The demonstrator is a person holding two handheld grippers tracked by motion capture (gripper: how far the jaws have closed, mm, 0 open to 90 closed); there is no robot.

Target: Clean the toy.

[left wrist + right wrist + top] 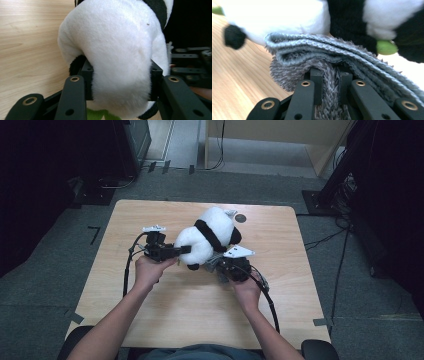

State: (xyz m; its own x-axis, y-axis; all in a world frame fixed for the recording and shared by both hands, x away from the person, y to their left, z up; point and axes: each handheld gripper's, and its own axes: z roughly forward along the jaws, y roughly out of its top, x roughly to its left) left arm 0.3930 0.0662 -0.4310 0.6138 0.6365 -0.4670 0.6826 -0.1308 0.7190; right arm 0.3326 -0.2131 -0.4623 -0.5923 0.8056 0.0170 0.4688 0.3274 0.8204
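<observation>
Table (150, 320), light wood, seen from above; work sits just past its middle, toward the far edge.

Left: left gripper (181, 250) reaches in level from the left side of the table. Its jaws pinch the white, rounded end of the panda plush (206, 236); in the left gripper view the fur (120, 62) bulges out between and over both pads, so the grip is firm, jaws partly apart around the stuffing.

Centre: the panda plush is held up off the table top, lying slantwise, its black band and dark ear toward the far right. A bit of green (385, 47) shows at its underside; I cannot tell what it is.

Right: right gripper (227, 266) sits just beneath and beside the plush, toward the near edge. Its jaws are pressed nearly together on a fold of grey knitted cloth (329, 60), which is bunched in several layers directly under the plush, touching it.

Judgement: both items are secured, one per gripper. Whether the cloth is going on or coming off, I cannot tell. Neither item is set down yet.
</observation>
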